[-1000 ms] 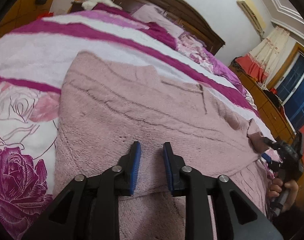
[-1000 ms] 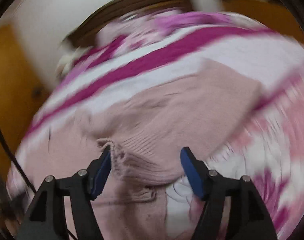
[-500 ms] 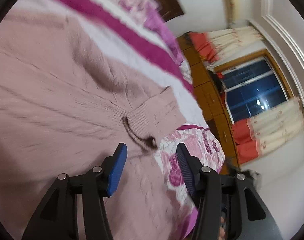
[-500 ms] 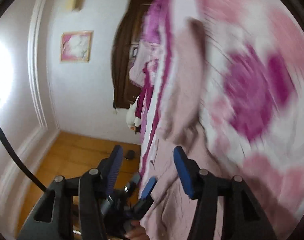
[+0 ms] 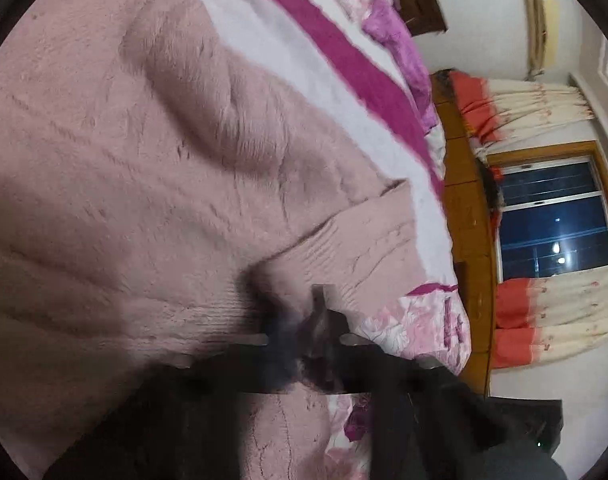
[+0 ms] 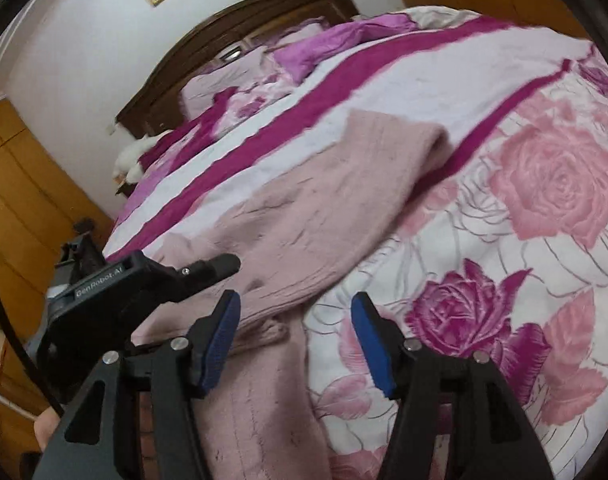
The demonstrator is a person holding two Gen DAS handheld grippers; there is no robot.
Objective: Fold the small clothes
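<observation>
Sweater [image 6: 316, 220]: one pink knit, laid across the quilt [image 6: 524, 184], a sleeve folded over the body; ribbed cuff [image 5: 368, 240] seen just ahead of the left gripper.
Left gripper [image 5: 304, 344]: smeared by blur in its own view; whether it is apart or closed on knit cannot be told.
Right gripper [image 6: 295, 340]: jaws held apart, nothing between them, hovering over the sleeve edge near the bed's side.
Risk: only a few fuzzy strands may be pinched, so the cuff could slip out.
Risk: the folded sleeve could be dragged askew if the grippers collide, being near each other.
Count: one sweater, two grippers, one quilt.
</observation>
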